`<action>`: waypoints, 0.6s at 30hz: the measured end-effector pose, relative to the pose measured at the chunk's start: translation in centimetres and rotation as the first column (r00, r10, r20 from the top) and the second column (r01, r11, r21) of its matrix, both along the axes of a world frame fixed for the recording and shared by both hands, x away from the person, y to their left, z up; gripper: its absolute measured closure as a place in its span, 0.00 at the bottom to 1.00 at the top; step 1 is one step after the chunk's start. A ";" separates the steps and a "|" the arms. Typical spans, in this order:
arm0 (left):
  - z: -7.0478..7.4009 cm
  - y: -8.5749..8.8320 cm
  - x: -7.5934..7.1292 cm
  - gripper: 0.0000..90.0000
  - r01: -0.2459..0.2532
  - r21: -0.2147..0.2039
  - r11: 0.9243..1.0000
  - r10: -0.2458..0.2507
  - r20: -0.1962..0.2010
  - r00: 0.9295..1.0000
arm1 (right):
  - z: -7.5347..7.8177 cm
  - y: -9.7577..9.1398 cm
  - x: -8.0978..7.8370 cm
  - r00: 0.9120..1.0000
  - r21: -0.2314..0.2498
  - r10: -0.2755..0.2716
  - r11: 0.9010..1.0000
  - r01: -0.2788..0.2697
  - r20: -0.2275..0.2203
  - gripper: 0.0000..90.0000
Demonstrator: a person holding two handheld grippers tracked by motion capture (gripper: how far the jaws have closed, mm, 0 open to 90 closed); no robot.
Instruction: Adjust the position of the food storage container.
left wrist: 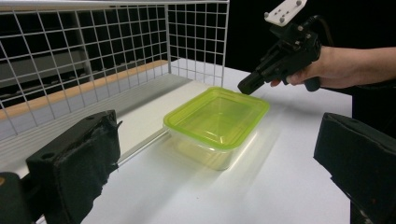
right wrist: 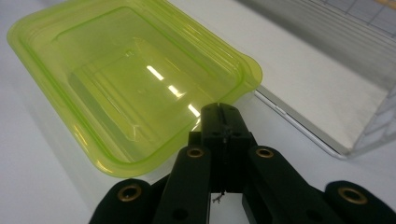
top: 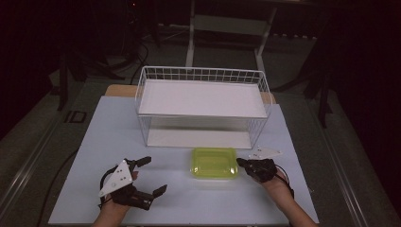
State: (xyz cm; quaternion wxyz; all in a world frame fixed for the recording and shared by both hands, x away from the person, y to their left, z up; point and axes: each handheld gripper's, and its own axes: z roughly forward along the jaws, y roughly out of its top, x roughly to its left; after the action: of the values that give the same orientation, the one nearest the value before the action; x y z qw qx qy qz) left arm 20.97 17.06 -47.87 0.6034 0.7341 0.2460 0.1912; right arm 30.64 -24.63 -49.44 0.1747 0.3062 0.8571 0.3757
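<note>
Right gripper closed, empty, tip at the green container rim; left gripper open, level

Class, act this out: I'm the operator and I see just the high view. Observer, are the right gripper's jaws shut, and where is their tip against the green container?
Observer: The right gripper view shows the right gripper with its jaws pressed together and nothing between them. Their tip is at a corner of the green container's rim.
Operator: Is the tip touching the rim?
Observer: In the left gripper view the tip sits right at the rim's far edge. I cannot tell whether it makes contact.
Operator: Is the left gripper lined up?
Observer: In its own view, the left gripper has its jaws wide apart. The container lies centred between them, farther off.
</note>
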 end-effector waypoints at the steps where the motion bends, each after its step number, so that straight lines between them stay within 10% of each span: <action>1: 0.0 0.0 0.0 0.01 0.001 0.000 1.000 -0.001 -0.001 1.000 | 0.0 0.1 0.0 1.000 0.001 -0.002 1.000 0.002 -0.002 1.00; 18: -0.1 -0.3 -0.1 0.01 0.009 0.003 1.000 -0.009 -0.008 1.000 | -0.2 3.6 0.7 0.998 0.005 0.064 0.998 -0.064 0.005 1.00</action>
State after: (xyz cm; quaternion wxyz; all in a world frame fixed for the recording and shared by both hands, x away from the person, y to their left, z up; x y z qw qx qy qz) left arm 20.87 16.77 -47.97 0.6023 0.7367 0.2447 0.1859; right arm 31.39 -21.04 -49.62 0.1639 0.2779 0.8652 0.3839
